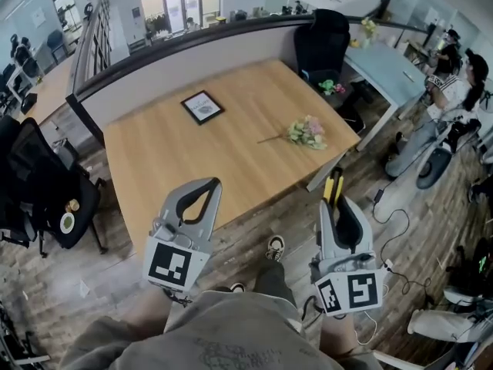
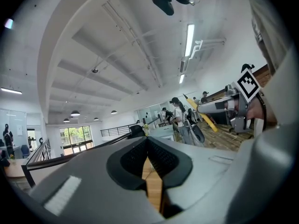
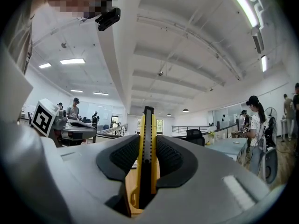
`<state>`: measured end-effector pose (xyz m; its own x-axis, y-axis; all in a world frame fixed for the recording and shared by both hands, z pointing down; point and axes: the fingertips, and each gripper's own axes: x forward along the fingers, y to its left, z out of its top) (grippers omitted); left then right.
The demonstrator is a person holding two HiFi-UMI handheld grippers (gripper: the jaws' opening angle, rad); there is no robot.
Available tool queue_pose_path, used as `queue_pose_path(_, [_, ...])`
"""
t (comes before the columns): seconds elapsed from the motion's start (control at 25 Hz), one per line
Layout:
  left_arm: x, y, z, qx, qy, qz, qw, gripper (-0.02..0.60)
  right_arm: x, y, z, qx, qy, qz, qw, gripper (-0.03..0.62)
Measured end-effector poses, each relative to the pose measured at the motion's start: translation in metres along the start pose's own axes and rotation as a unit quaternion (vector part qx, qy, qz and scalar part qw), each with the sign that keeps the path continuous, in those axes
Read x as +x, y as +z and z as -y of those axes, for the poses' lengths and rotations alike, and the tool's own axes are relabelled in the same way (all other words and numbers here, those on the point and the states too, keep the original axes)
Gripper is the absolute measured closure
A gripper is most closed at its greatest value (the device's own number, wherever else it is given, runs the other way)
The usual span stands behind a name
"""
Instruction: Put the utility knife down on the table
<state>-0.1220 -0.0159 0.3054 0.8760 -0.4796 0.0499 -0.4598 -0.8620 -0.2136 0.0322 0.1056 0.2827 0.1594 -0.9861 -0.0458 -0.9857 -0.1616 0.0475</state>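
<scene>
A yellow and black utility knife (image 3: 146,157) stands upright between the black pads of my right gripper (image 3: 146,153), which is shut on it. In the head view the utility knife (image 1: 333,188) sticks out past the right gripper (image 1: 336,206), held near the front right corner of the wooden table (image 1: 231,153) and short of its edge. My left gripper (image 1: 202,193) hangs over the table's front edge, jaws shut with nothing between them. From the left gripper view the left gripper (image 2: 148,158) is closed and the knife (image 2: 201,113) shows at the right.
On the table lie a framed picture (image 1: 202,106) and a small bunch of flowers (image 1: 306,132). A black office chair (image 1: 38,191) stands at the left, another chair (image 1: 322,45) behind the table. People sit at the far right (image 1: 454,91). Cables lie on the wooden floor.
</scene>
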Motion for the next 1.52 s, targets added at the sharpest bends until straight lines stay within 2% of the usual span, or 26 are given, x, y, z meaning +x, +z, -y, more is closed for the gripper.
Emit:
queue_pose_path(0.28, [0.078, -0.014, -0.011, 0.004, 0.02, -0.012, 0.9997, 0.581, 0.066, -0.025, 0.054, 0.009, 0.024, -0.01, 1.0, 0.471])
queue_pose_path(0.64, [0.19, -0.005, -0.034, 0.001, 0.061, -0.029, 0.9977, 0.58, 0.171, -0.024, 0.131, 0.007, 0.081, -0.016, 0.997, 0.471])
queue_pose_path(0.96, [0.274, 0.006, -0.066, 0.0, 0.121, -0.035, 0.992, 0.58, 0.258, -0.016, 0.197, -0.003, 0.13, -0.01, 0.992, 0.471])
queue_pose_path(1.24, [0.312, -0.003, -0.082, 0.001, 0.16, -0.056, 0.9854, 0.58, 0.309, -0.029, 0.222, 0.003, 0.166, -0.015, 0.986, 0.471])
queue_pose_path(1.52, [0.314, -0.01, -0.099, -0.002, 0.181, -0.069, 0.9811, 0.58, 0.332, -0.046, 0.218, 0.02, 0.184, -0.029, 0.982, 0.471])
